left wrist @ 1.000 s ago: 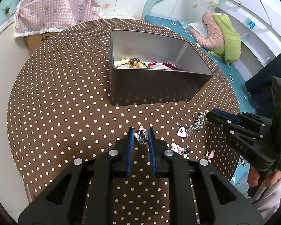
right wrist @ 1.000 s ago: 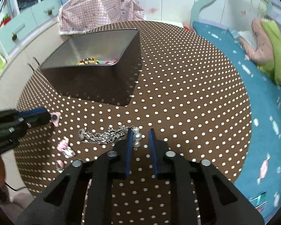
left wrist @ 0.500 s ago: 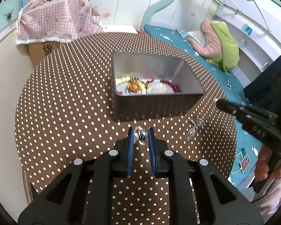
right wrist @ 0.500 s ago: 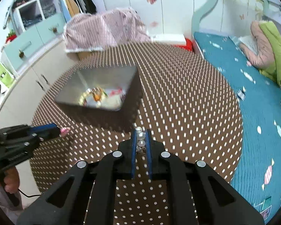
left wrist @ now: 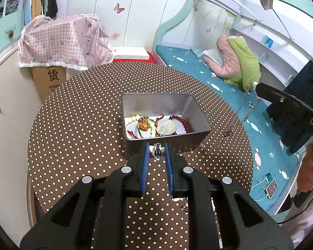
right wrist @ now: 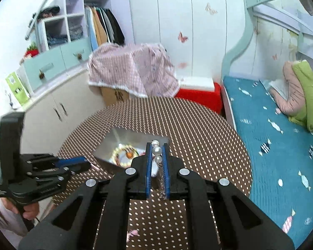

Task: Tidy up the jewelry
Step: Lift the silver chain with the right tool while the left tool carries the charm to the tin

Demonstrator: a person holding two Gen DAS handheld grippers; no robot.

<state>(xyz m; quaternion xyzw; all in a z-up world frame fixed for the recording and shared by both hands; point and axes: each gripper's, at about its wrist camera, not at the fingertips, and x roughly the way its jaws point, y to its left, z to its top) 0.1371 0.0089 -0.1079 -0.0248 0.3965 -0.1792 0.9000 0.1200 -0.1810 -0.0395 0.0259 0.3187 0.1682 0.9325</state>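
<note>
A silver metal tin (left wrist: 198, 112) stands on the brown polka-dot round table (left wrist: 77, 108) and holds bead bracelets (left wrist: 179, 119) and a pale pendant. My left gripper (left wrist: 157, 150) is shut on a small silver clip charm (left wrist: 157, 151), held above the tin's near wall. My right gripper (right wrist: 156, 149) is shut on a pearl-ended silver chain (right wrist: 156, 150). In the left wrist view that chain (left wrist: 243, 112) hangs from the right gripper (left wrist: 258, 88) down to the table right of the tin. In the right wrist view the tin (right wrist: 110, 143) lies below.
Small pink and silver pieces (left wrist: 185, 207) lie on the table near my left gripper's base, and one (right wrist: 133, 233) shows under the right gripper. A blue bed (right wrist: 271, 145) is at the right. Cupboards (right wrist: 58, 106) and a pink-covered box (left wrist: 58, 41) stand behind.
Both grippers have risen well above the table with their pieces. The chain has been lifted off the cloth and now hangs, only its lower end on the table.
</note>
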